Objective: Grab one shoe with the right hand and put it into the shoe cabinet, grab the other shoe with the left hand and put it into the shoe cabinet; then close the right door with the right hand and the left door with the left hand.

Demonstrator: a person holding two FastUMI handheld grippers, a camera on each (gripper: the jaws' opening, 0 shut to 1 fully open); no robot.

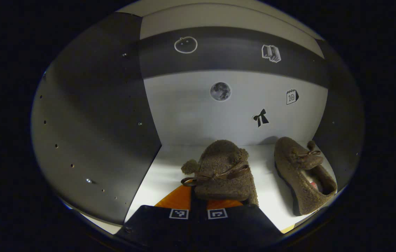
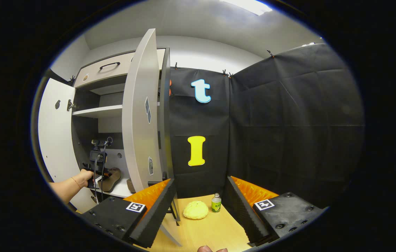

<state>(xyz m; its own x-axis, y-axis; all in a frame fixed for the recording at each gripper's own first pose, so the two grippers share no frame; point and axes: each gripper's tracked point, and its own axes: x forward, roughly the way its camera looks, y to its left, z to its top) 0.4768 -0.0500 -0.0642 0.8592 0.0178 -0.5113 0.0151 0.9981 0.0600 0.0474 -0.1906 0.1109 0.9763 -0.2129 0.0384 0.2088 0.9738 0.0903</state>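
Beyond the right gripper [image 2: 198, 210], jaws spread wide: a yellow lump [image 2: 195, 210] and small bottle [image 2: 216, 203] on the counter [image 2: 215, 231], open right door [image 2: 138, 112] alongside. Inside the shoe cabinet [image 1: 96, 133], left gripper [image 1: 198, 210] jaws pinching one fuzzy brown bow-tied shoe [image 1: 224, 171] on the shelf [image 1: 268, 196], other shoe [image 1: 303, 175] just beside.

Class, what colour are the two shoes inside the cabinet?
Both shoes, one and the other, are fuzzy brown, clearest in the left gripper view.

Staged booth, black cloth wall [image 2: 289, 115], shoe cabinet [image 2: 113, 112]

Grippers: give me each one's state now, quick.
Left gripper: shut on the shoe, inside the cabinet.
Right gripper: open, holding nothing, outside by the right door.
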